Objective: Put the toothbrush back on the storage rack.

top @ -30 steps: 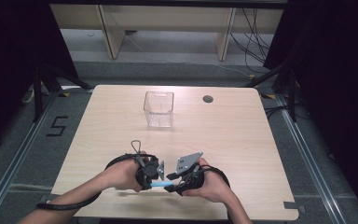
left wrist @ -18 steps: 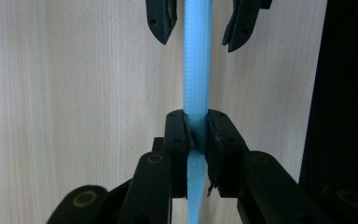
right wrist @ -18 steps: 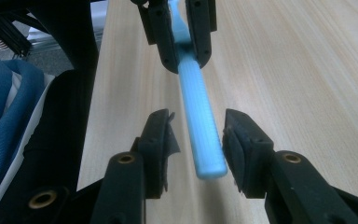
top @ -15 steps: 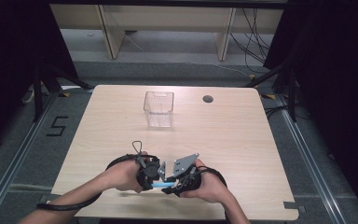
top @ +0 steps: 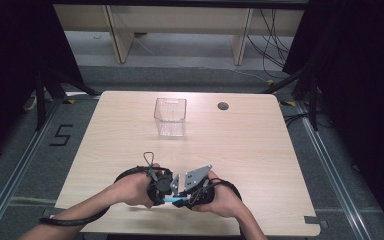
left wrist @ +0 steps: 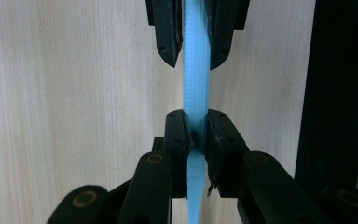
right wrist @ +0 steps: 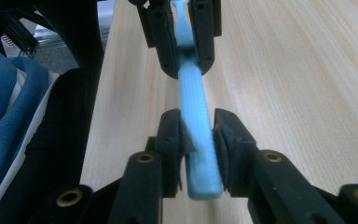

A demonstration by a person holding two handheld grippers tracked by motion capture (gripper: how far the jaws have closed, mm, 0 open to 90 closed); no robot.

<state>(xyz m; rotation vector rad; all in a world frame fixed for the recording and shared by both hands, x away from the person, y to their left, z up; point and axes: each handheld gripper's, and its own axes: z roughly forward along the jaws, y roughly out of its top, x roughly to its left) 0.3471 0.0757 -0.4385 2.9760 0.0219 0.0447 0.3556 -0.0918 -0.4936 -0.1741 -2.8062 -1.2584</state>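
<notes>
A light blue ribbed plastic handle (top: 172, 199) hangs level just above the table's near edge, between my two grippers, which face each other. My left gripper (left wrist: 196, 135) is shut on one end of the handle (left wrist: 196, 88). My right gripper (right wrist: 198, 135) has just been closing, and its pads now press on the other end of the handle (right wrist: 193, 88). In the high view the left gripper (top: 161, 186) is at the left and the right gripper (top: 190, 194), with its grey plate on top, at the right.
A clear plastic box (top: 170, 116) stands upright at the middle of the far half of the wooden table (top: 260, 150). A dark round cable hole (top: 223, 106) lies to its right. Cables trail from both grippers over the near edge.
Both hands have kept their place at the near edge, with the blue handle still between them. The high view shows no other clear difference.
</notes>
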